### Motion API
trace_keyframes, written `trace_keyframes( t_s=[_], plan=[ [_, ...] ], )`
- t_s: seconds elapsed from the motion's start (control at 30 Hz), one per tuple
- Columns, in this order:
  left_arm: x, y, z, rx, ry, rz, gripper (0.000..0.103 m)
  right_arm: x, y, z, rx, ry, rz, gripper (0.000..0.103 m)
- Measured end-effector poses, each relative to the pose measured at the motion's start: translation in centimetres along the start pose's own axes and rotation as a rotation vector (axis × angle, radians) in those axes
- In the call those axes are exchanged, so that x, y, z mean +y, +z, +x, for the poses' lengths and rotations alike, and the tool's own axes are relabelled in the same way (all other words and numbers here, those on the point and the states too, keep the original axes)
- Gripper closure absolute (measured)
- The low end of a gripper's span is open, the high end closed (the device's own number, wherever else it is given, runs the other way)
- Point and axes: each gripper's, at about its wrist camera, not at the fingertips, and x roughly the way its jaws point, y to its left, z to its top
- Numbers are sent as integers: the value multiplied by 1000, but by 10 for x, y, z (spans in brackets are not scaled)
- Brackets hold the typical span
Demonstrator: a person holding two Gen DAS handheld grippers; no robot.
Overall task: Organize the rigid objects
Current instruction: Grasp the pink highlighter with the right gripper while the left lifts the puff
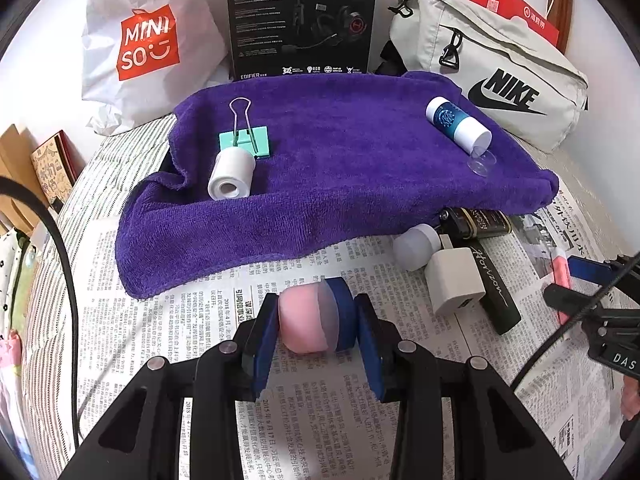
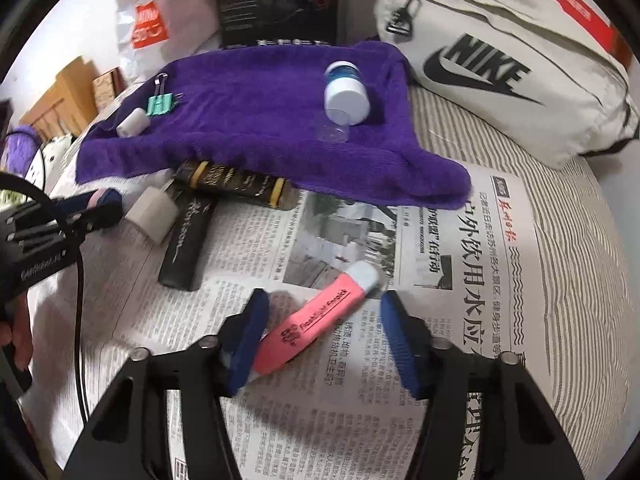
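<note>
Pink highlighter (image 2: pixel 316 322) lies slantwise between the unclenched right tongs (image 2: pixel 324 320); left tongs (image 1: pixel 318 320) clench a pink capsule (image 1: pixel 316 318).

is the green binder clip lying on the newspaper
No, the green binder clip lies on the purple towel, right behind the white tape roll, not on the newspaper.
</note>
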Motion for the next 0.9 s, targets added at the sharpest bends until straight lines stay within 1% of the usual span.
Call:
trace_keyframes(
  t_s=[0.03, 0.07, 0.17, 0.27, 0.47, 0.6, 0.67, 0.8, 0.87, 0.9],
  plan=[
    [0, 0, 0, 0, 1, 0, 67, -2, 0, 0, 0, 1, -4, 61],
    [0, 0, 0, 0, 3, -1, 67, -5, 0, 0, -4, -4, -4, 68],
    [0, 0, 0, -1, 4, -5, 67, -17, 4, 0, -9, -19, 30, 81],
    [-1, 1, 0, -1, 4, -3, 67, -22, 5, 1, -2, 0, 45, 82],
    [-2, 1, 1, -3, 1, -5, 67, -18, 1, 2, -11, -24, 31, 82],
    [-2, 0, 1, -7, -1, -4, 67, -18, 0, 2, -25, -16, 34, 82],
    [-1, 0, 0, -8, -6, -6, 67, -21, 1, 0, -20, -15, 45, 87],
    [4, -1, -6, -21, -19, -25, 67, -23, 1, -4, -23, -26, 44, 87],
    [6, 0, -8, -19, -27, -26, 68, -24, 0, -2, -10, -22, 40, 87],
    [6, 1, -8, -20, -17, -25, 68, -23, -1, -1, -8, -25, 39, 87]
  ],
)
